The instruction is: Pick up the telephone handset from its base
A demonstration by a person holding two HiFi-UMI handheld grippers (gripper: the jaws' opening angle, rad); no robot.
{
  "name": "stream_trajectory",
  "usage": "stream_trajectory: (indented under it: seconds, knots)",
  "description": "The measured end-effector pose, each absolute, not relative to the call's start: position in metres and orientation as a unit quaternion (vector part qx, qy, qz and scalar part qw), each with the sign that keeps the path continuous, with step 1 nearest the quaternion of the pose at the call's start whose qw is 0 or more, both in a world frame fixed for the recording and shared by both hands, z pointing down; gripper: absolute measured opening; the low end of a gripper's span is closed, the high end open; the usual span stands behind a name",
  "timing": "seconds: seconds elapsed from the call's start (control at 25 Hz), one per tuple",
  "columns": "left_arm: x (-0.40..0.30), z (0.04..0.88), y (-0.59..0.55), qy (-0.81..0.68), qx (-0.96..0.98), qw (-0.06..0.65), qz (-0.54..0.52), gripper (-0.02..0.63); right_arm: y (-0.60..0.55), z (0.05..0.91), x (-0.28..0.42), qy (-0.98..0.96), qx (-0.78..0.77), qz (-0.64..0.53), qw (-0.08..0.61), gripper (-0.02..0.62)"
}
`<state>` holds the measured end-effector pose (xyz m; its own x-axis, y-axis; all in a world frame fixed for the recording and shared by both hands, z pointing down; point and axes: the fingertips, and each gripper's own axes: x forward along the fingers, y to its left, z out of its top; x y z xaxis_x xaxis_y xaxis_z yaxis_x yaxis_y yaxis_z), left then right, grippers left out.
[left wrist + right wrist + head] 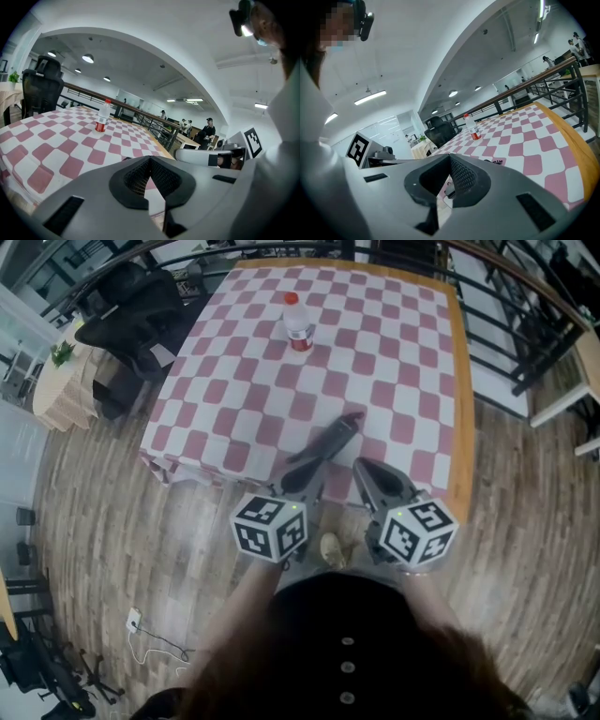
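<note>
Dark handset (330, 440) at near edge of table (234, 390), long axis slanting far-right; left gripper (306, 480) nearer than right gripper (373, 480); both sets of jaws together, empty

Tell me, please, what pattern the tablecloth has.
The tablecloth is checked pink and white, clearest in the head view.

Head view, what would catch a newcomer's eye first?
A pink-checked table fills the middle, with a lone red-capped bottle standing near its far edge. At the near edge, the left gripper and right gripper reach over the cloth, each with its jaws together and nothing between them. A black chair sits at the table's far left corner.
</note>
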<state>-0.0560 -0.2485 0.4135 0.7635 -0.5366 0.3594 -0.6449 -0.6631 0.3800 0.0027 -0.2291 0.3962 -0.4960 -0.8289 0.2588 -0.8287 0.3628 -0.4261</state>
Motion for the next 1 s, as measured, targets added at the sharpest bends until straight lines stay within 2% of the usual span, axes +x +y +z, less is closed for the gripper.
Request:
stream_trajectory:
  seconds: [1.0]
  knots:
    - [-0.036, 0.434, -0.273, -0.328, 0.893, 0.266, 0.152, 0.008, -0.257, 0.411, 0.017, 0.835, -0.464, -0.295, -0.017, 0.009]
